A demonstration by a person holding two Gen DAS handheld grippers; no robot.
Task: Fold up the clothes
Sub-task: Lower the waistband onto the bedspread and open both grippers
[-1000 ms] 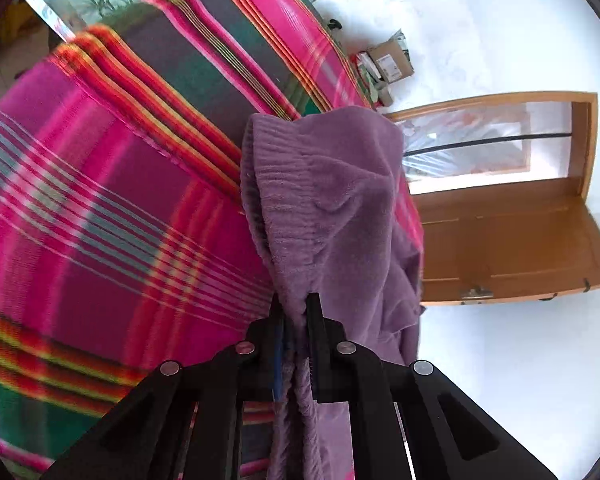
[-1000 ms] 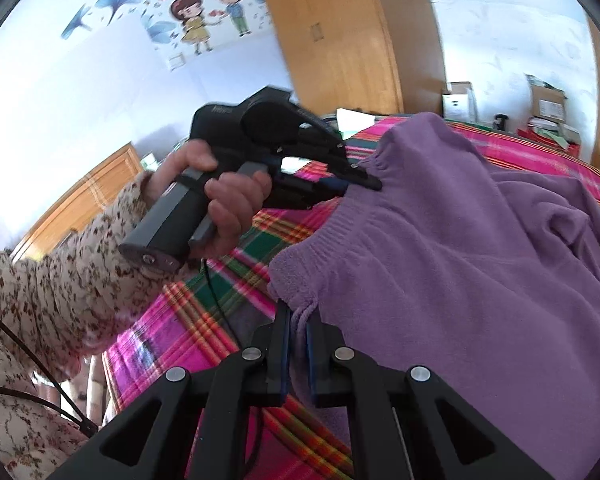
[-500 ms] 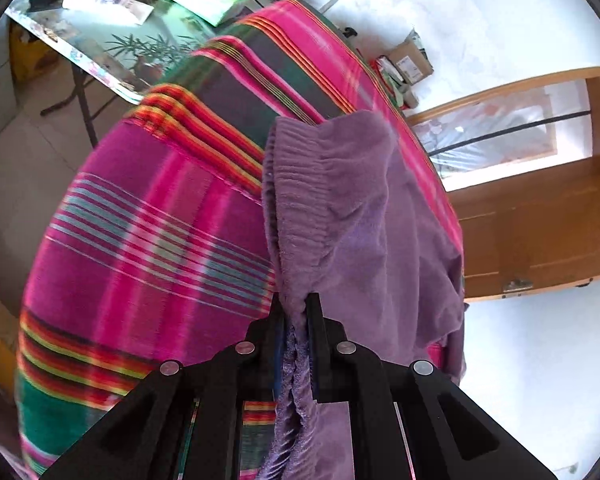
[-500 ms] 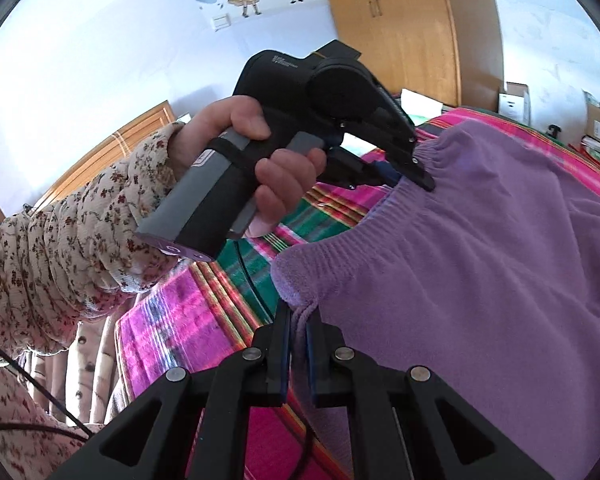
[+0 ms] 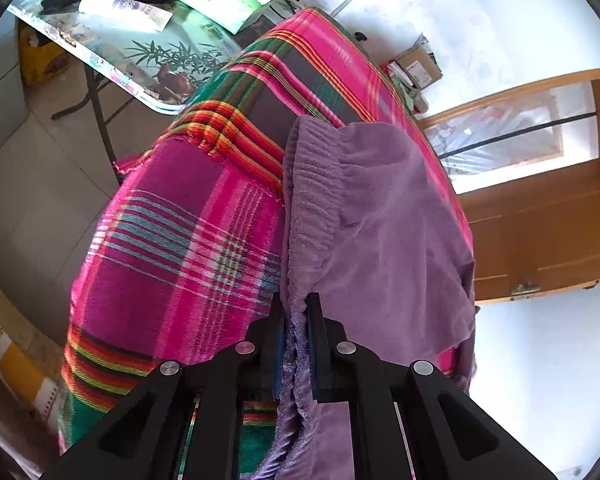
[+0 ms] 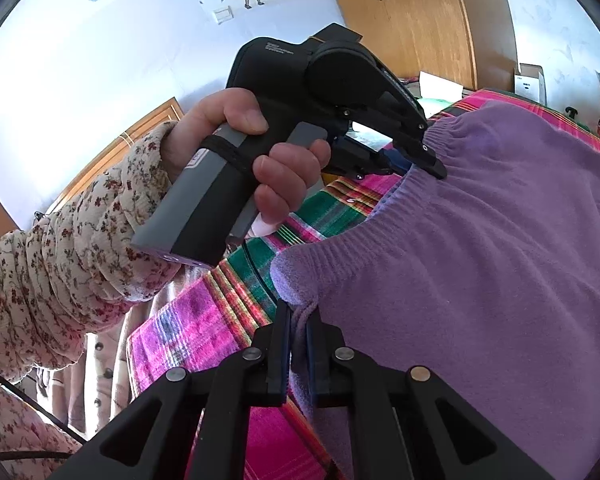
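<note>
A purple fleece garment (image 5: 380, 220) with a ribbed elastic waistband lies over a bright pink plaid blanket (image 5: 180, 248). My left gripper (image 5: 297, 305) is shut on one end of the waistband, the cloth bunched between its fingers. In the right wrist view my right gripper (image 6: 298, 314) is shut on the other waistband corner of the same purple garment (image 6: 480, 264). The left gripper (image 6: 432, 160) shows there too, held in a person's hand (image 6: 268, 160), pinching the waistband further along. The band stretches between the two grips.
A table with a leaf-patterned cover (image 5: 140, 52) and papers stands beyond the blanket's far corner. Cardboard boxes (image 5: 416, 68) sit by the wall, beside a wooden door (image 5: 548, 216). A floral sleeve (image 6: 60, 248) fills the left of the right wrist view, and a wooden wardrobe (image 6: 412, 12) stands behind.
Both grippers have carried the waistband toward the blanket's near edge; more floor and the patterned table show in the left wrist view. The left gripper and hand appear larger in the right wrist view.
</note>
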